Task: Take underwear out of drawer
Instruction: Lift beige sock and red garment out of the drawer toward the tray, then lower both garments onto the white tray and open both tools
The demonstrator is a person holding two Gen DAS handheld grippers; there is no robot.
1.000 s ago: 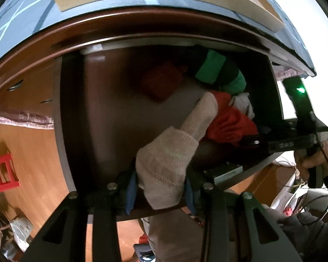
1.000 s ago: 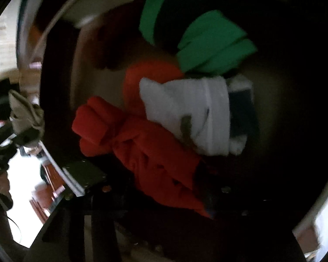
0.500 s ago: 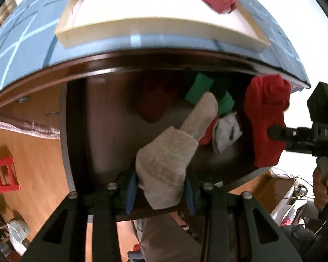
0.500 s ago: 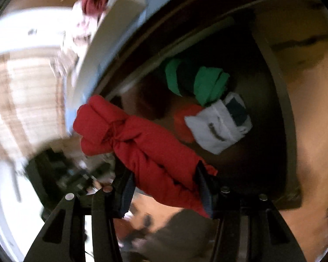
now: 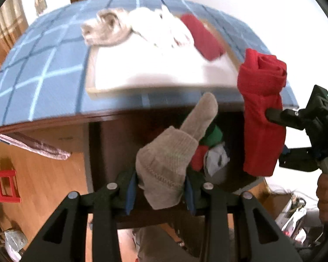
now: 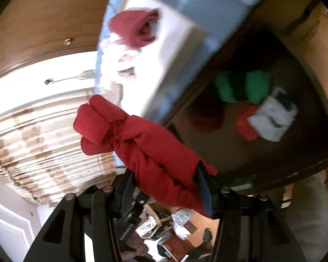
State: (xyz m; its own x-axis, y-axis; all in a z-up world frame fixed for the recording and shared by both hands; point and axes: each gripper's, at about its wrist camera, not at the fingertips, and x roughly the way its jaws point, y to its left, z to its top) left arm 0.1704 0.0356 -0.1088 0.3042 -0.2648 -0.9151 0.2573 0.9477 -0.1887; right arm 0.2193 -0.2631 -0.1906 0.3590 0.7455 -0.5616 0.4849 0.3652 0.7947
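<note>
The red roll (image 5: 262, 118) and the beige roll (image 5: 170, 163) are both out of the drawer (image 5: 102, 152), each gripped between closed fingers, long axes pointing up toward the white tray (image 5: 155, 74) on the counter (image 5: 43, 69). The right gripper (image 6: 166, 187) holds the red one just beside the tray's near corner. The left gripper (image 5: 159, 190) sits lower, below the tray's front edge (farther, I judge).

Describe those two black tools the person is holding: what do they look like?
Each is a matte black handheld device. The left gripper has two angular black fingers with triangular cut-outs, silver screws and blue pads on the inner faces. The right gripper is built alike; from the side its body carries a small green light and pale lettering too blurred to read.
</note>
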